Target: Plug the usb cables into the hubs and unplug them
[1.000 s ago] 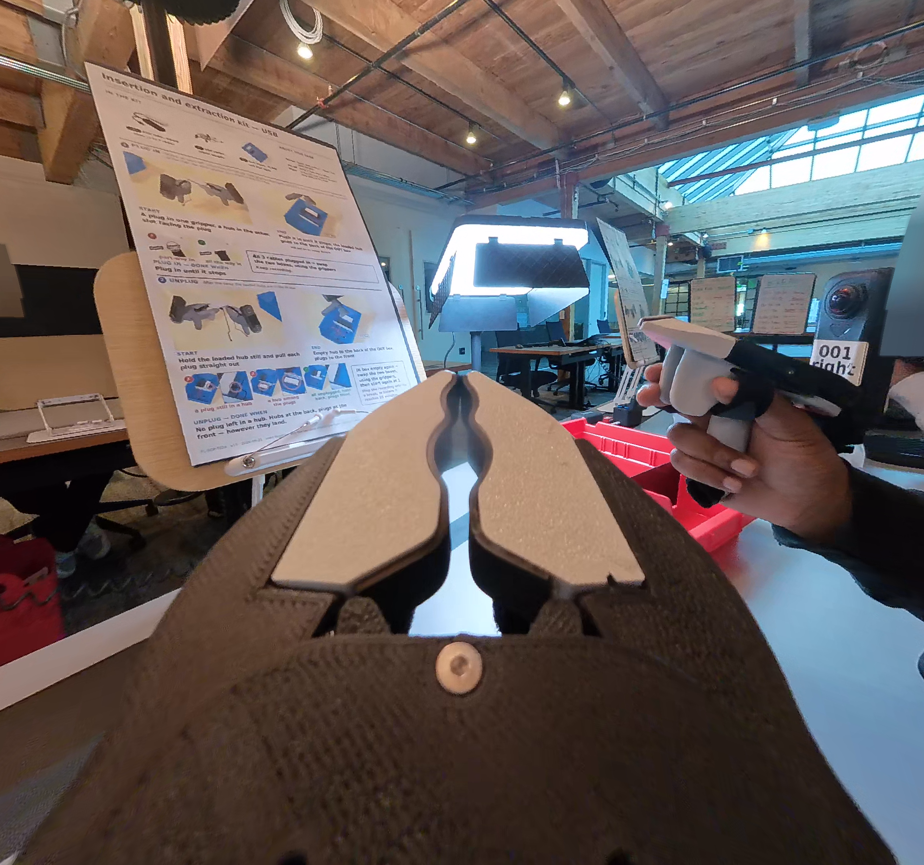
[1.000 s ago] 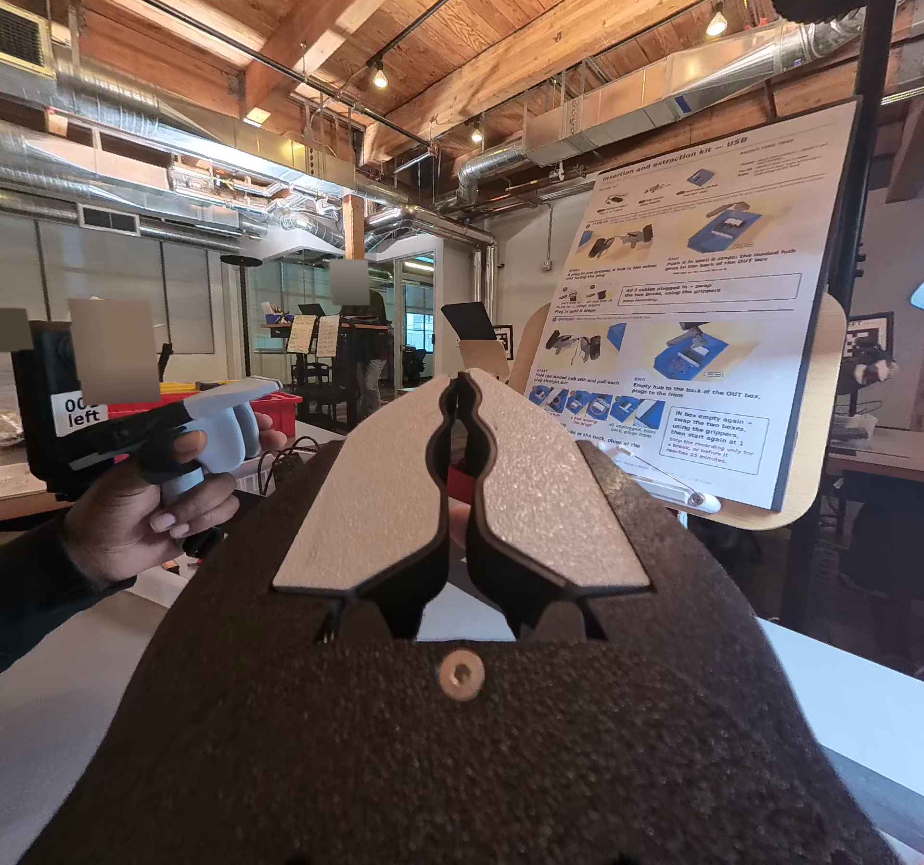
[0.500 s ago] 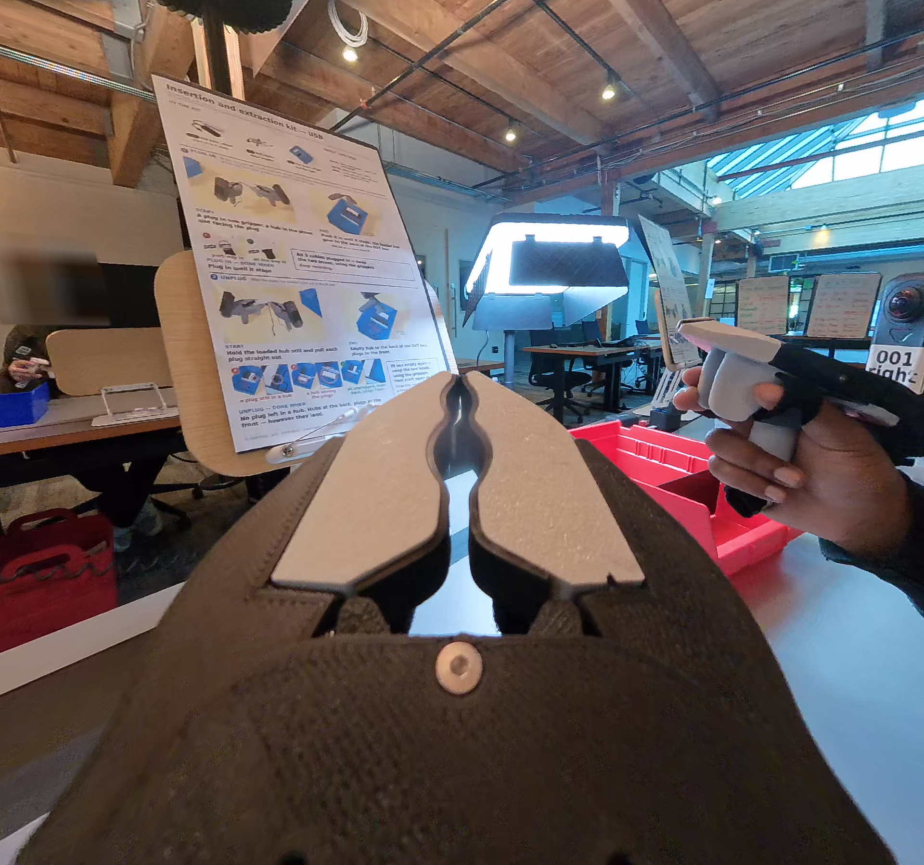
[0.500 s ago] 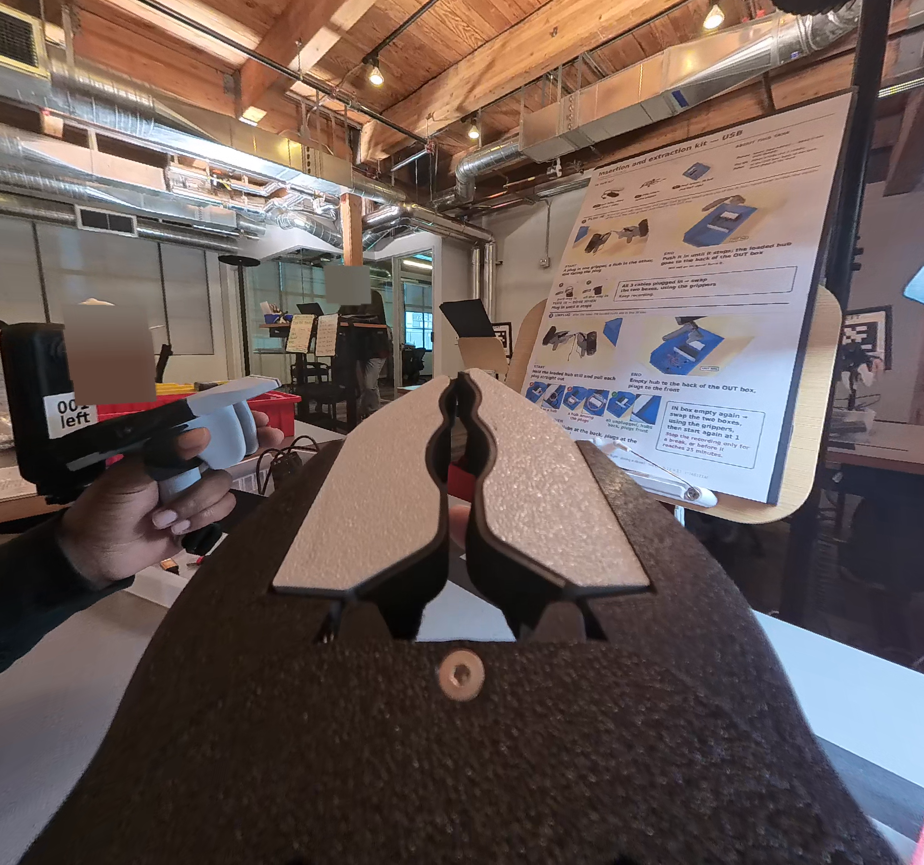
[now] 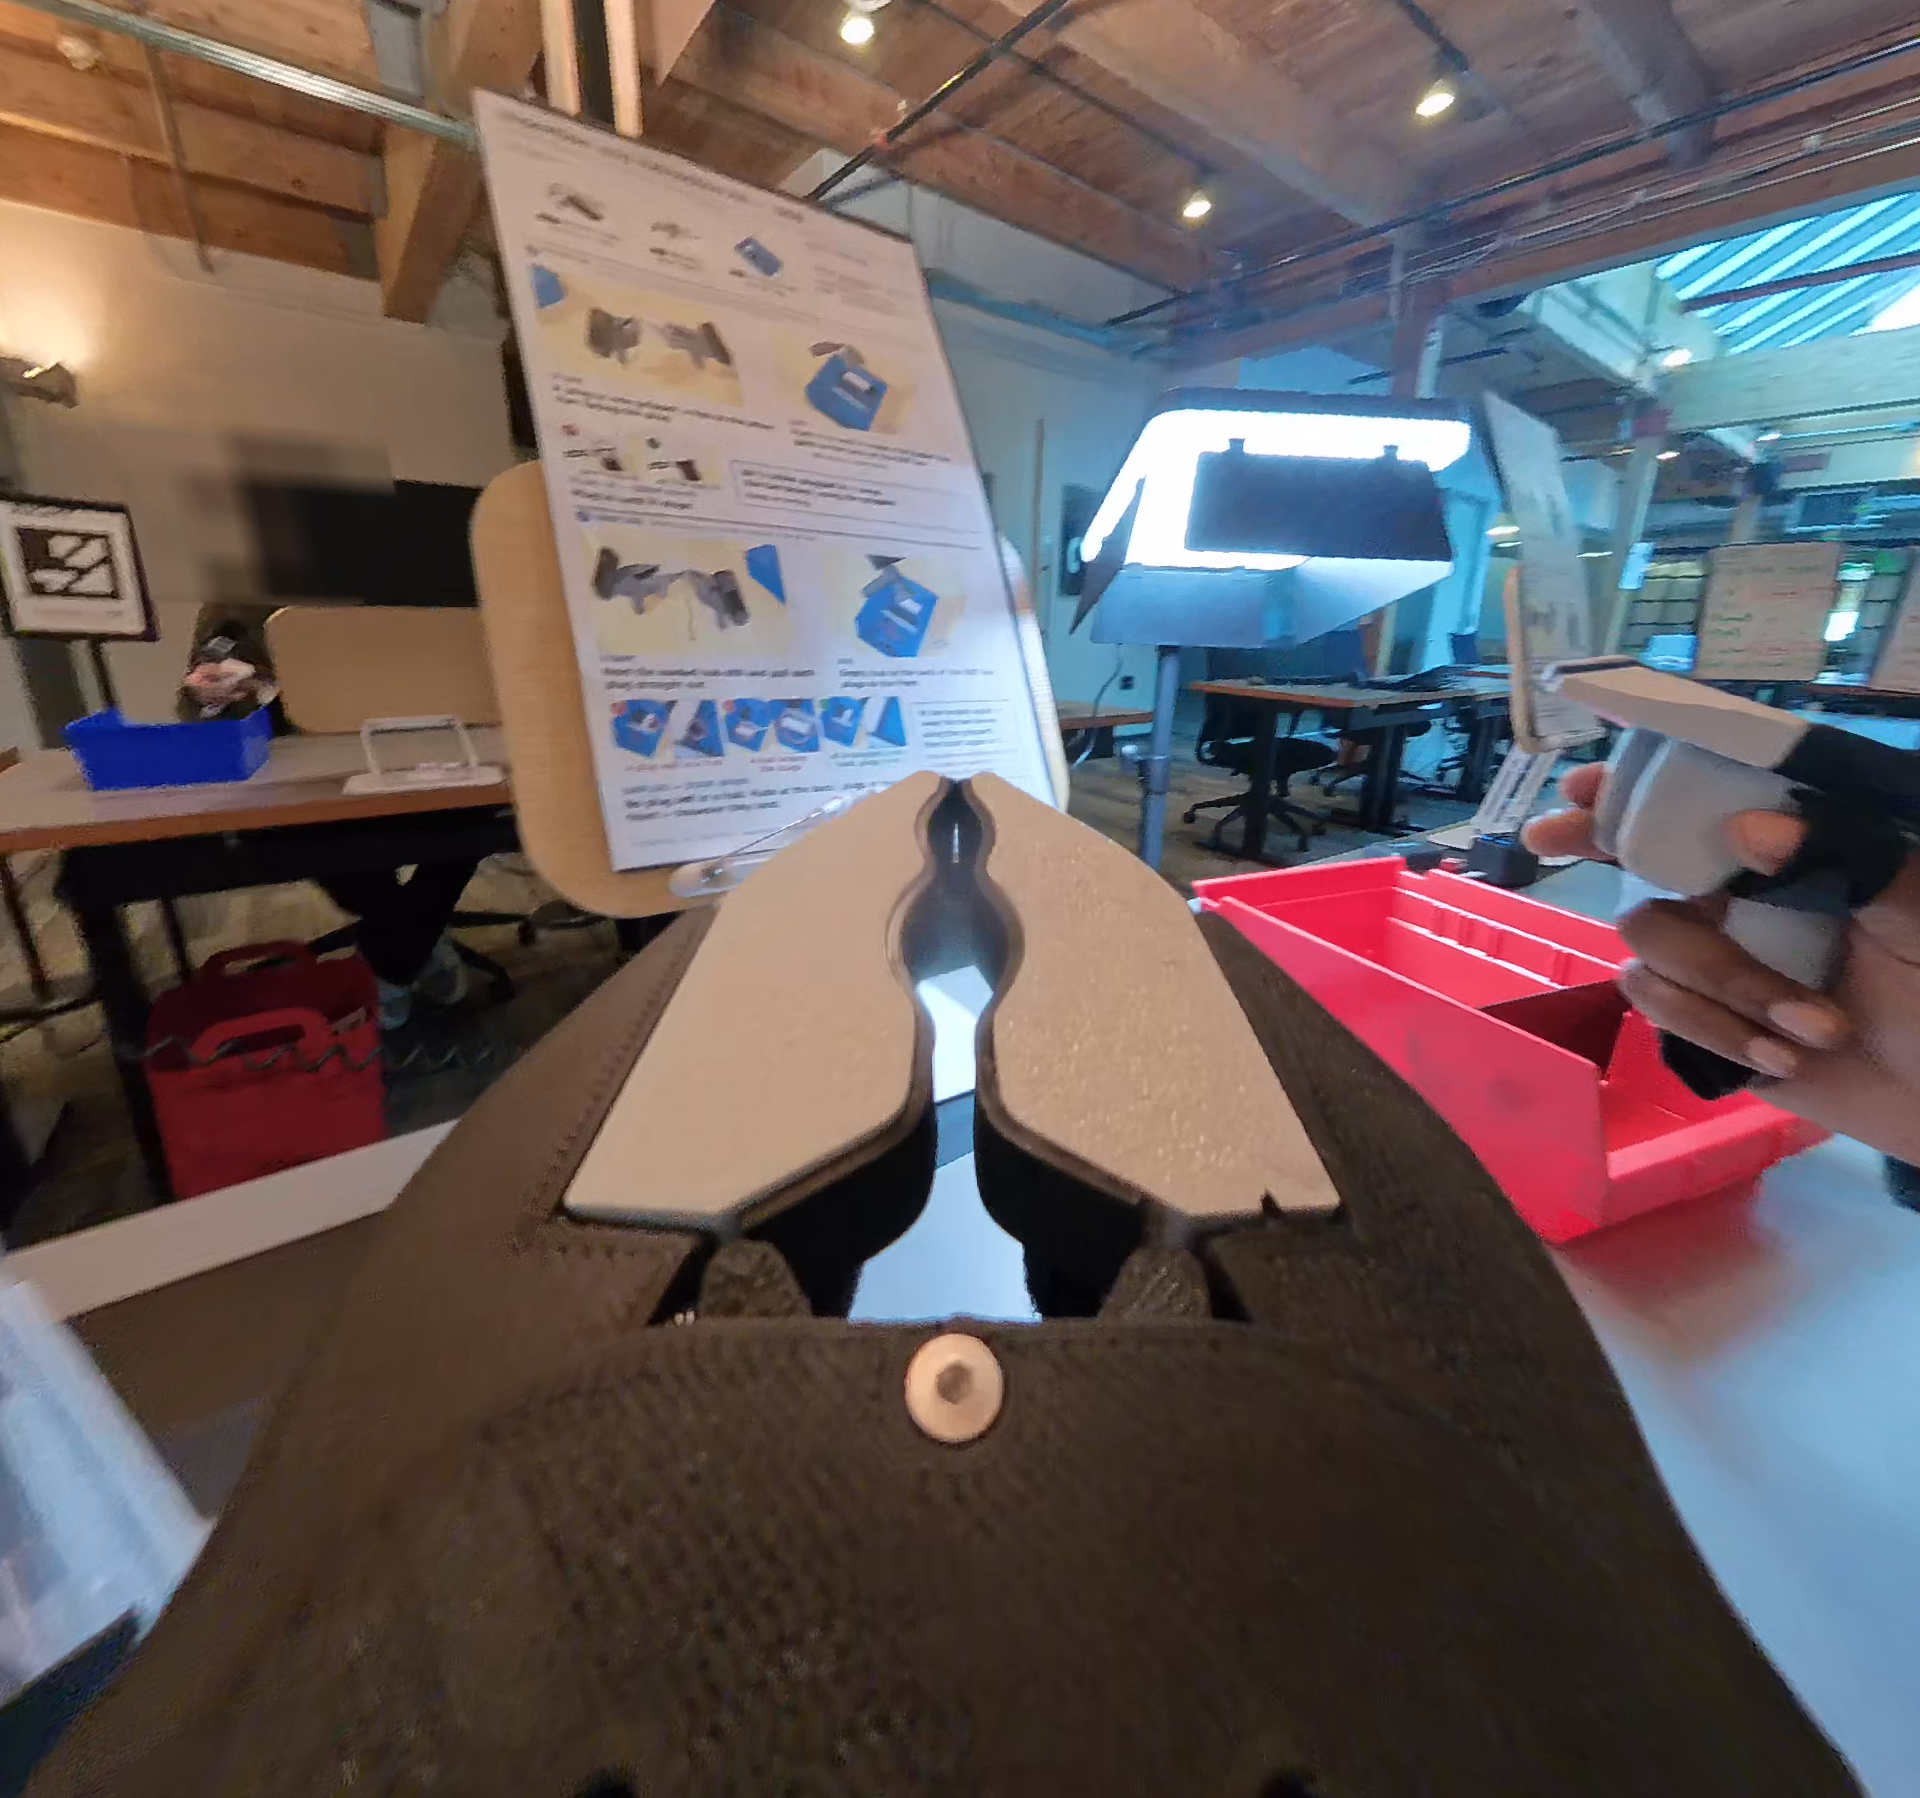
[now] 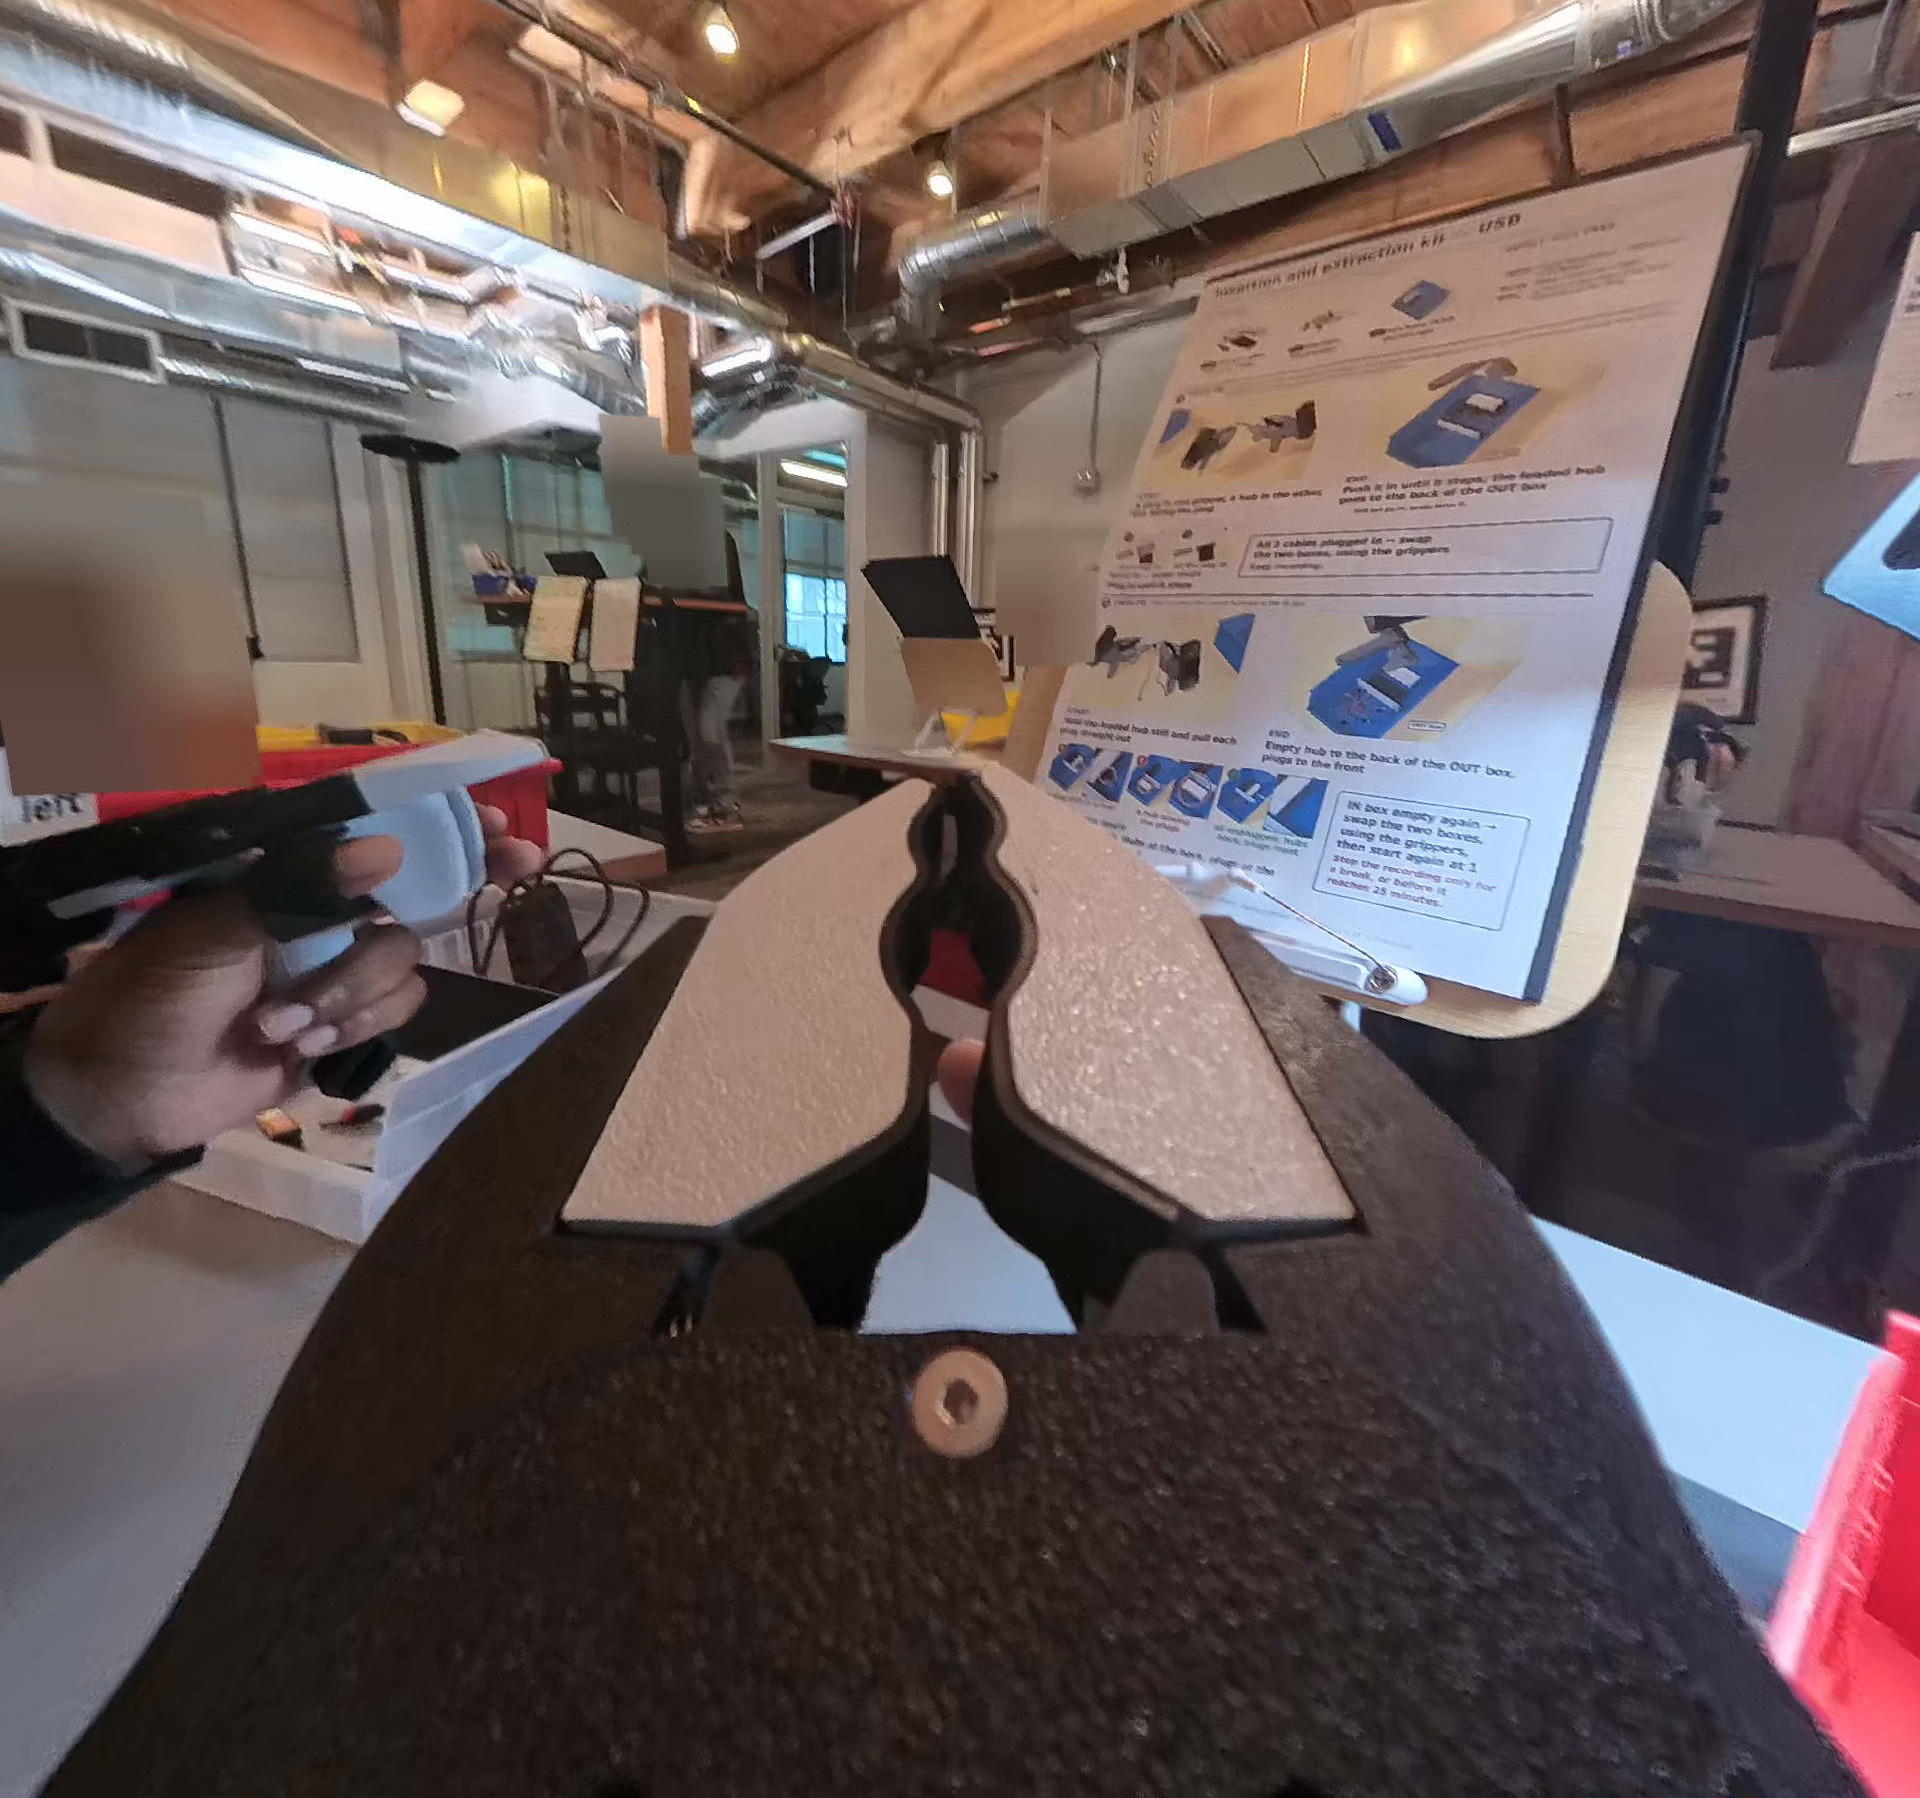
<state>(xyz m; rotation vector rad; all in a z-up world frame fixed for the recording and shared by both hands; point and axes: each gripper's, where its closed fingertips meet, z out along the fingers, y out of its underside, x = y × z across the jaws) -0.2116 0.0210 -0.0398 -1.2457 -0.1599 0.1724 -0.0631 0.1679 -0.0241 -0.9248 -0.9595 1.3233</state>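
My left gripper [image 5: 954, 792] is shut and empty, held above the white table and pointing at the instruction board. My right gripper [image 6: 954, 790] is shut and empty too. Each shows in the other's view, held in a hand: the right one at the right edge [image 5: 1683, 792], the left one at the left edge [image 6: 416, 834]. A dark cable bundle [image 6: 540, 917] lies in a white box [image 6: 436, 1104] to the left in the right wrist view. A red bin [image 5: 1455, 1010] with a divider stands on the table. No hub shows clearly.
An instruction board on a wooden stand [image 5: 748, 501] rises behind the table; it also shows in the right wrist view [image 6: 1382, 585]. A red bin corner [image 6: 1860, 1561] is at the lower right. A red bag [image 5: 265, 1073] sits on the floor. The white table [image 5: 1766, 1385] stretches to the right. The grippers' ends are close to 20 centimeters from one another.
Both grippers have swung: the left view panned left, so the board and red bin slid right. The right view tipped down, revealing the white box and a red bin corner. Both stay shut.
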